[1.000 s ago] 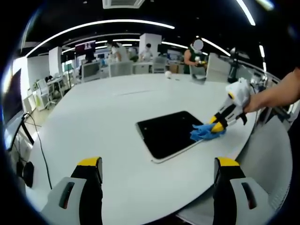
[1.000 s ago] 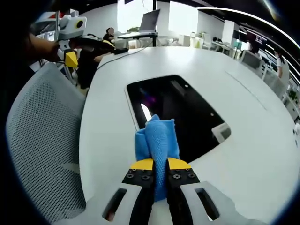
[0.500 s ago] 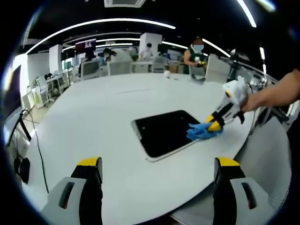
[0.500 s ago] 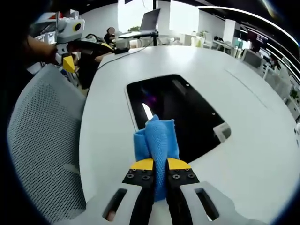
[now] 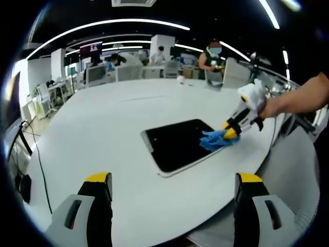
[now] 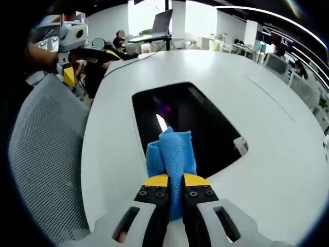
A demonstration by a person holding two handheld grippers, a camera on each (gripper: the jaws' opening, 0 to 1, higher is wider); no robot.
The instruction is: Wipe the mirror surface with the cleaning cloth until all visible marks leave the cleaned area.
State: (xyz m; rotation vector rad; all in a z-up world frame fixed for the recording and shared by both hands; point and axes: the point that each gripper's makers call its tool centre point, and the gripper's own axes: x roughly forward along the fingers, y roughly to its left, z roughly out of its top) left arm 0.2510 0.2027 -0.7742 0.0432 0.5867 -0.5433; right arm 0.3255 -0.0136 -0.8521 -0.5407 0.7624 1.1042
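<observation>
Open office, white table (image 5: 92, 134) bearing flat dark mirror (image 5: 177, 144); right gripper (image 6: 175, 181), clamped on blue cloth (image 6: 171, 154) at mirror's near edge, long axis running ahead; left gripper (image 5: 175, 188), jaws apart, well back from mirror.

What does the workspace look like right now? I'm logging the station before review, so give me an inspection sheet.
Surface: white table, round-edged.
Job's things: mirror lying flat; blue cleaning cloth at its edge.
Clutter: small white object at the far side.
Grippers: right tool shut on the cleaning cloth; left tool open, held off the table.
Cables: black cable hanging off the table's edge.
Surroundings: mesh chair, open office, people at desks.
</observation>
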